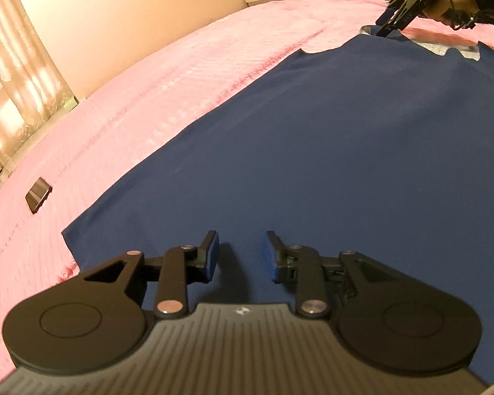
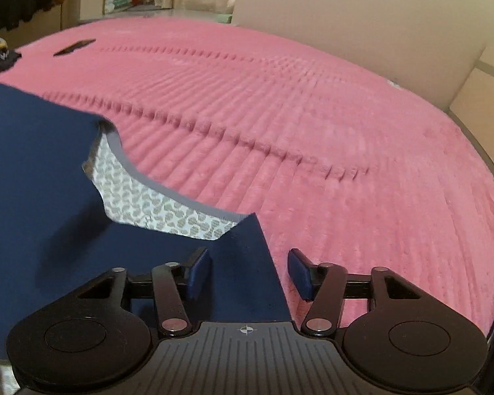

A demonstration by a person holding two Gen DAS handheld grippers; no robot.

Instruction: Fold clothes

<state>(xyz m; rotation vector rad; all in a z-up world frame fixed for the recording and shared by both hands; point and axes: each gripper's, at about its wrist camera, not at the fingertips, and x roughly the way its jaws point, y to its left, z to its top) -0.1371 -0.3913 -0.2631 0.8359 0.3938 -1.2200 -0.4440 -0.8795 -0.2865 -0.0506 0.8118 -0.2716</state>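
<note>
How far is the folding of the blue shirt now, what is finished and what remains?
Done: the navy shirt lies spread flat on the pink bedspread. In hand: the left gripper is open over its near end; the right gripper, jaws apart, straddles the shoulder edge beside the patterned collar. Left: no fold shows yet, so every fold remains.

I can read no words, brand names or numbers anywhere in my two wrist views. The only sign is a small round crosshair mark printed on the ribbed body of each gripper: one on the left gripper in the left wrist view, one on the right gripper in the right wrist view. The grey-and-white lining inside the navy shirt collar carries a repeating pattern, not lettering.
</note>
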